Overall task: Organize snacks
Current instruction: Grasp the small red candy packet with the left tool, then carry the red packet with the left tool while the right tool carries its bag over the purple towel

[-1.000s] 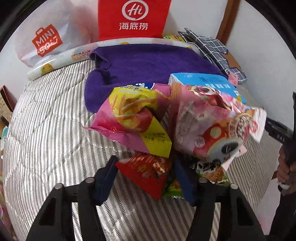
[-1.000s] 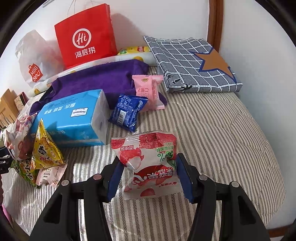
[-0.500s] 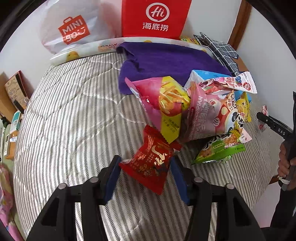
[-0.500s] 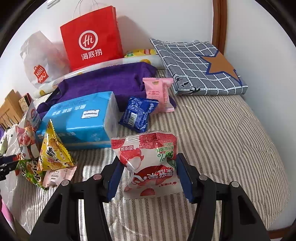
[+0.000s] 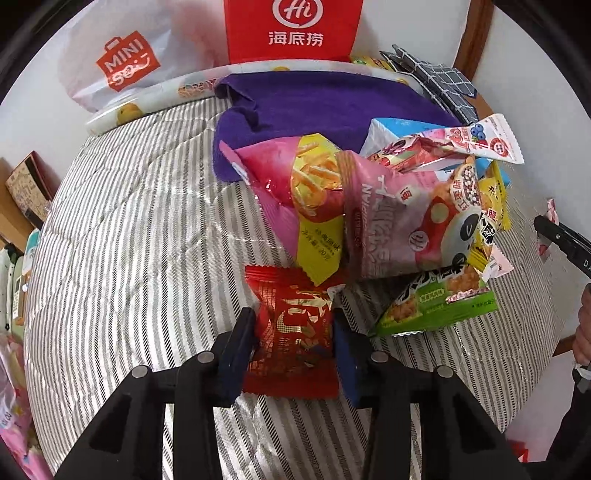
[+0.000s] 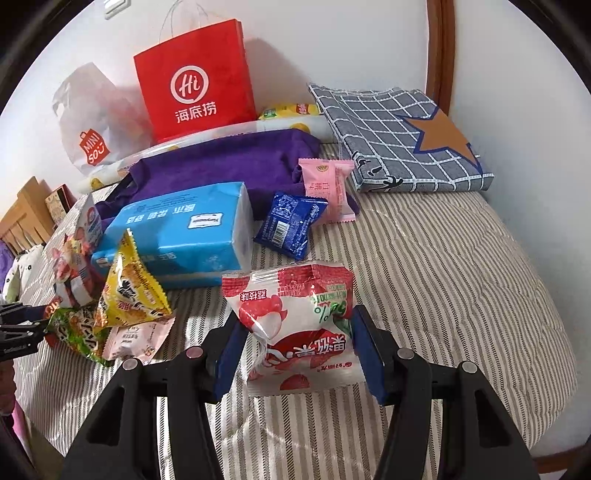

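The left gripper is closing on a red snack packet, and both blue pads already press its sides. The packet lies flat between the fingers with its long axis running away from the gripper, its far crimped edge pointing at the heap of snacks just ahead. In that heap, a pink and yellow chip bag leans against a pink mushroom-print bag, and a green packet lies ahead and to the right of the fingers. A purple cloth lies farther off, in front of a red paper bag.

The right gripper is clenched on a red and white lychee packet, its pads pressing both sides. This packet also points lengthwise away from the gripper, with its print upside down in the wrist view. Ahead and to the left sits a blue tissue pack; straight ahead are a dark blue packet and a pink packet. All rest on a striped bedspread.
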The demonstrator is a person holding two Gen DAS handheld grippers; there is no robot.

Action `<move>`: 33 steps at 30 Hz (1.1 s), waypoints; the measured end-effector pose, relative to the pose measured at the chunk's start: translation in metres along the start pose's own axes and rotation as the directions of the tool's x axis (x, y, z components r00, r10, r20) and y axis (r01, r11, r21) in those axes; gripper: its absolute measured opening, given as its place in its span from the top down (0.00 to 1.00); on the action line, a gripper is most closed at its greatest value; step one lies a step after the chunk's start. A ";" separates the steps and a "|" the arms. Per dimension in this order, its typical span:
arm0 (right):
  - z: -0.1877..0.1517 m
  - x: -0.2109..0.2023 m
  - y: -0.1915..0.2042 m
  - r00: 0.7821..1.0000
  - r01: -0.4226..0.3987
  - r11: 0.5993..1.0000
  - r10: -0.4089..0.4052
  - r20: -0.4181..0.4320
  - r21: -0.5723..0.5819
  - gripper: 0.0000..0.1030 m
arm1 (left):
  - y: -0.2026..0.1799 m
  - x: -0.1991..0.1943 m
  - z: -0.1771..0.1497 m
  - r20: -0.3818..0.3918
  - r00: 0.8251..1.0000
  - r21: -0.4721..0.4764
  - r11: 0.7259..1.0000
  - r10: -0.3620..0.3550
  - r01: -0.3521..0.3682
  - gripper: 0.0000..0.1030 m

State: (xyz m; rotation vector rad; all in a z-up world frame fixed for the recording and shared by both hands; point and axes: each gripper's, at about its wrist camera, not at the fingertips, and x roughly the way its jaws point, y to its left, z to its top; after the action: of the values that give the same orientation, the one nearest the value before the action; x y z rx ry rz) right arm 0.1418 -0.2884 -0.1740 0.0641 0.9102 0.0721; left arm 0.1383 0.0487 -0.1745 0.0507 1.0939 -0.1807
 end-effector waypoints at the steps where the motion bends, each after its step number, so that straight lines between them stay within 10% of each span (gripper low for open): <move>1: 0.000 -0.002 0.001 1.000 -0.002 1.000 0.002 0.002 0.001 0.46 | 0.001 -0.003 -0.002 0.003 1.000 -0.004 1.000 0.002 -0.002 0.63; 14: 0.007 -0.032 0.018 0.999 -0.018 1.000 0.018 0.034 -0.016 0.46 | -0.001 -0.064 -0.005 0.115 0.991 -0.063 0.995 -0.064 0.071 0.63; 33: 0.069 -0.053 0.041 0.998 -0.046 0.998 0.048 0.048 -0.031 0.46 | -0.069 -0.094 0.071 0.230 0.957 0.035 0.984 -0.176 0.173 0.63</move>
State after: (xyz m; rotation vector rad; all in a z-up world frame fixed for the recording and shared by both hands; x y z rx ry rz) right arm 0.1626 -0.2536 -0.0865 0.0592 0.8591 0.1274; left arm 0.1467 -0.0170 -0.0555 -0.0537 0.8624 -0.3454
